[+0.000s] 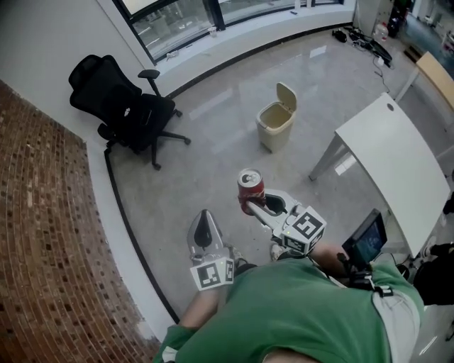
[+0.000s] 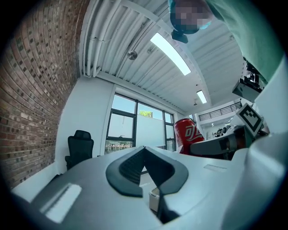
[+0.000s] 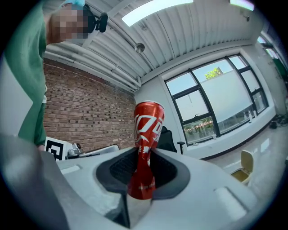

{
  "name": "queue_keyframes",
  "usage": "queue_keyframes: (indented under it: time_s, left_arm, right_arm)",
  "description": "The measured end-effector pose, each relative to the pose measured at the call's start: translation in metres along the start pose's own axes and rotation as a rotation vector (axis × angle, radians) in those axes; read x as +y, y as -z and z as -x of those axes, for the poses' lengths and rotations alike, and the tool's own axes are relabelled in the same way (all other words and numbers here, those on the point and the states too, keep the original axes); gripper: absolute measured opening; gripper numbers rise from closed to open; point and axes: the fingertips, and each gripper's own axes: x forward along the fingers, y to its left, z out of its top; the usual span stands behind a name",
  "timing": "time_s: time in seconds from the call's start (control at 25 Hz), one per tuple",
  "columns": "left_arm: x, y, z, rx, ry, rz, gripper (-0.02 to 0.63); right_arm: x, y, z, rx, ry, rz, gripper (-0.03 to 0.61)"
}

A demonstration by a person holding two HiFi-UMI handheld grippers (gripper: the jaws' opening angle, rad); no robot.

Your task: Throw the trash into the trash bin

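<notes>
Two tools stick out in front of the person's green shirt (image 1: 298, 312). The left tool (image 1: 204, 221) has its jaws together with nothing between them. The right tool (image 1: 252, 205) is clamped on the red can (image 1: 250, 186), with its pads pressed into the lower half of the body.

In the right gripper view the can (image 3: 148, 130) stands nearly upright, and its wall looks pinched in where the pads bite. I judge it to be thin metal: light, probably empty, easy to crush and slick on its painted skin. The dent should stop it sliding, so the present hold low on the body seems sound. A harder squeeze would only fold the can, while a looser hold could let it tip.

Bare grey floor (image 1: 213, 156) lies ahead of the tools, and nothing rests on it between the can and the trash bin (image 1: 275, 124). The beige bin stands well apart from the tools, with its lid (image 1: 286, 96) flipped up and its mouth open.

A black office chair (image 1: 128, 106) stands to the left, near the brick wall (image 1: 50, 227). A white counter (image 1: 397, 163) with slanted legs stands to the right. Both sit wide of the straight path to the bin. Farthest off, windows (image 1: 177, 18) run along the wall, and cables (image 1: 362, 39) lie on the floor in the corner.
</notes>
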Motion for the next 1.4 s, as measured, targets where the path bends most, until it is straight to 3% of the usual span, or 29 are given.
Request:
queue_keyframes:
  time_s: [0.56, 0.88, 1.4]
  left_arm:
    - [0.071, -0.009, -0.042, -0.040, 0.213, 0.030, 0.005]
    - [0.098, -0.001, -0.052, -0.028, 0.278, 0.055, 0.005]
    - [0.101, 0.017, -0.134, 0.014, 0.373, 0.075, 0.005]
  right_arm:
    - [0.016, -0.010, -0.076, -0.069, 0.190, 0.008, 0.091]
    - [0.023, -0.004, -0.097, -0.063, 0.262, 0.017, 0.091]
    - [-0.038, -0.009, -0.136, -0.062, 0.346, -0.033, 0.091]
